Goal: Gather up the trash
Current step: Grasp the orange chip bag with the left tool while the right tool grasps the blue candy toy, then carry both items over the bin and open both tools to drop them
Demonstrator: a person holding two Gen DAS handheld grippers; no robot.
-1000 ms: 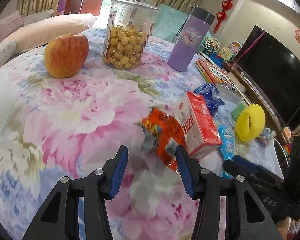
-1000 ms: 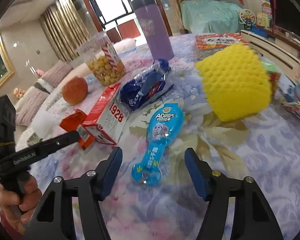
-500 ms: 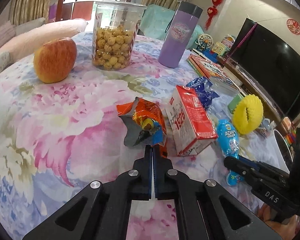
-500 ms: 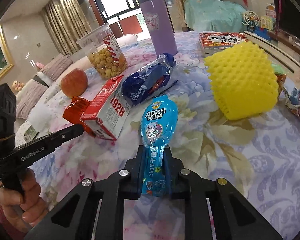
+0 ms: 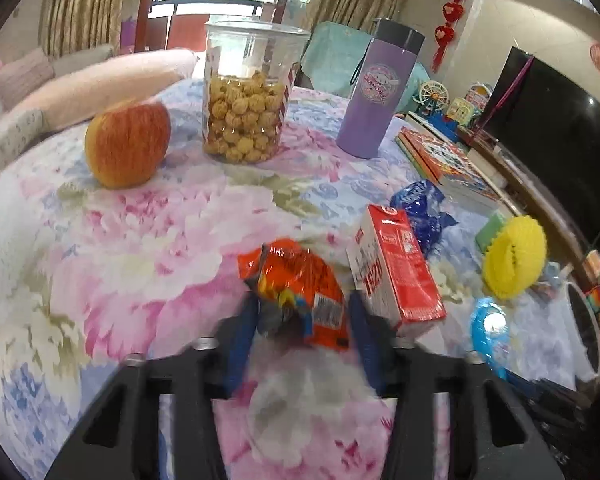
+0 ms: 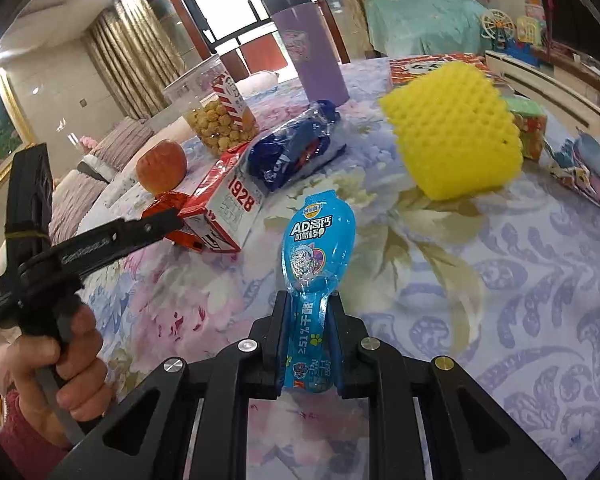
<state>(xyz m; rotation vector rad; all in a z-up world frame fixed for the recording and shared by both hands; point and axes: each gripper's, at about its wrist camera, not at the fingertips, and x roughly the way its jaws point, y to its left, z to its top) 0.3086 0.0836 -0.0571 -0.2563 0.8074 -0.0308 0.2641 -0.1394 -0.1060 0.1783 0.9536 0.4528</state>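
Observation:
My right gripper (image 6: 309, 300) is shut on the stem of a light blue spoon-shaped snack wrapper (image 6: 318, 240), held over the floral tablecloth. My left gripper (image 5: 302, 312) is open, its blue fingers on either side of the near end of a crumpled orange snack wrapper (image 5: 300, 280). A red and white carton marked 1928 (image 5: 396, 264) lies just right of it, also in the right wrist view (image 6: 228, 200). A blue crumpled wrapper (image 5: 424, 208) lies behind the carton. The left gripper (image 6: 172, 220) shows from the side at the orange wrapper (image 6: 164, 204).
An apple (image 5: 128, 144), a clear jar of snack balls (image 5: 248, 96) and a purple flask (image 5: 376, 92) stand at the far side. A yellow bumpy sponge (image 6: 456, 128), books (image 5: 440, 156) and a small printed packet (image 6: 584, 164) lie to the right near the table edge.
My left gripper was open, shut half a second ago, and has opened again around the orange wrapper. My right gripper shut on the blue spoon-shaped wrapper and lifted it slightly.

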